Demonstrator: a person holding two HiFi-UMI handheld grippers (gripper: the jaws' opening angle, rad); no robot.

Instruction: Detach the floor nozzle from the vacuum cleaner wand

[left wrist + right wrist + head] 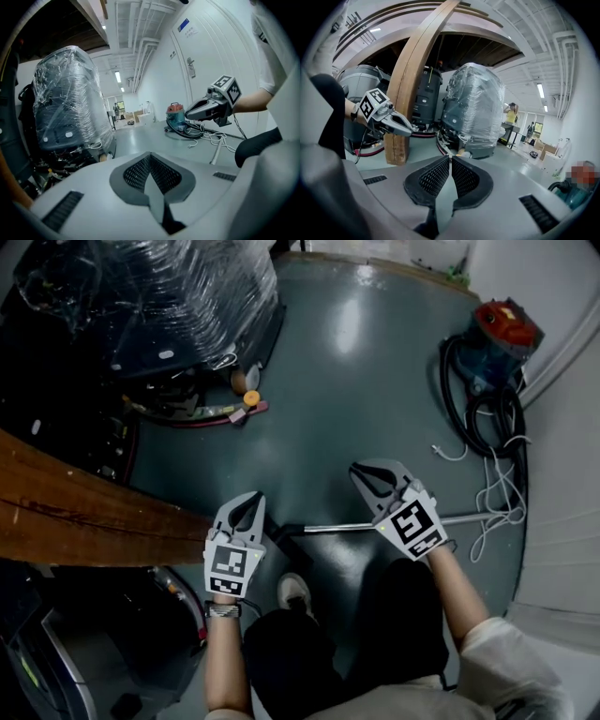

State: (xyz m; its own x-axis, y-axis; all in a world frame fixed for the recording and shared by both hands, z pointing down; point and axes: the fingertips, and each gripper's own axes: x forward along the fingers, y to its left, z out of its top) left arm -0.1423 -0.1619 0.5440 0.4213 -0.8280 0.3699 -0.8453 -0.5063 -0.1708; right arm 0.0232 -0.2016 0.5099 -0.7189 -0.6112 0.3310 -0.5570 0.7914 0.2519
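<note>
Floor (375, 381): glossy grey-green, reflecting ceiling lights; white wall at right.
Wand (375, 524): flat on floor, between both grippers; dark nozzle (281, 540) at its left end.
Left gripper (255, 496): jaws together, empty.
Right gripper (357, 468): jaws nearly touching, empty, over wand.
Vacuum (502, 329) with hose: by right wall.
Wrapped machine (178, 296), wooden beam (75, 517): at left.

Head view dim overall, darkest at left round the wooden beam (75, 512). Pale glare patch on the floor (352, 329) at far centre, glints on the plastic wrap (187, 287). Gripper views brighter, lit by ceiling strip lights (117, 75) (540, 90). All 3 pics fisheye: straight lines bow, corners go black. Left gripper (150, 157) & right gripper (450, 159) look soft, v. near the lens.
</note>
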